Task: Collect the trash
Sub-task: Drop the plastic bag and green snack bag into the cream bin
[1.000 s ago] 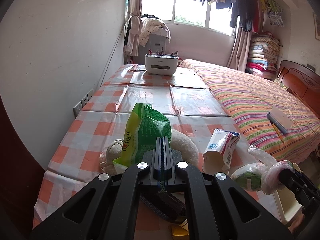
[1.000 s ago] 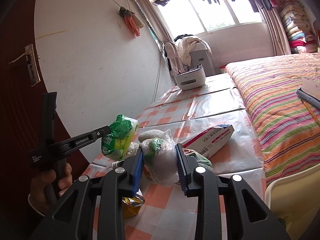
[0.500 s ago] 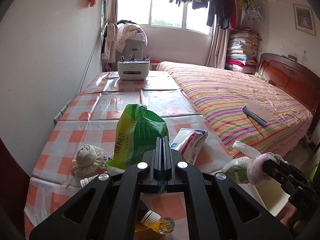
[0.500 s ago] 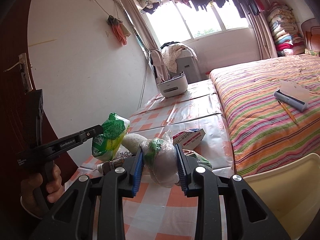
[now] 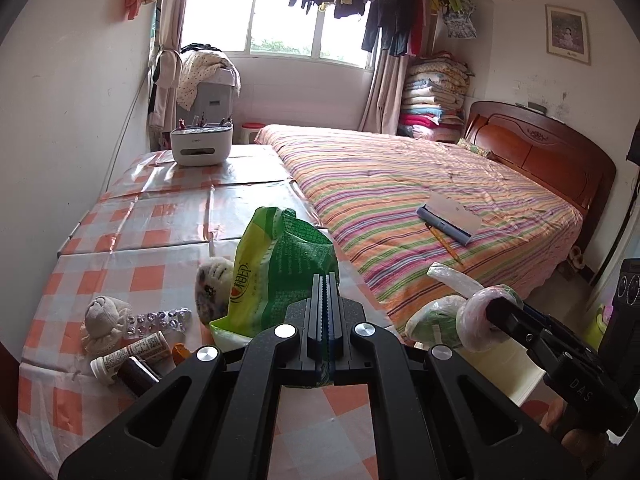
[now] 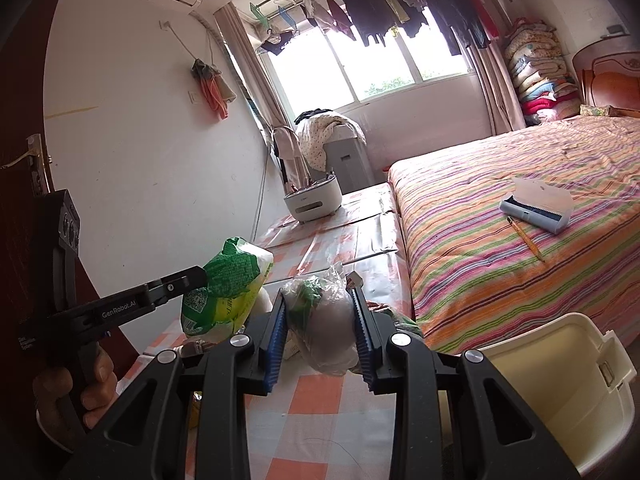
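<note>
Left tongs (image 5: 327,312) clamped flat on a green snack bag (image 5: 280,272), held up above the checked counter (image 5: 120,248); right tongs (image 6: 320,332) gripping a knotted clear plastic bag (image 6: 324,320) of white and green scraps, also raised clear of the counter. Off to the right of the left tongs, the same plastic bag (image 5: 452,312) pinched in the right tongs (image 5: 486,312). Below and right of the right tongs, a cream bin (image 6: 560,368), open-topped, beside the counter edge.

Left of the left tongs, strewn on the counter: a balled white sock (image 5: 105,318), a foil blister strip (image 5: 158,318), a small white tube (image 5: 132,354), a dark bottle (image 5: 138,376). Just behind the green bag, partly hidden by it, a white plush toy (image 5: 212,290). Far ahead on the counter, a white box-shaped appliance (image 5: 202,146). To the right, well apart, a striped bed (image 5: 400,184) carrying a blue-edged case (image 5: 450,220) and a pencil (image 5: 444,244).
</note>
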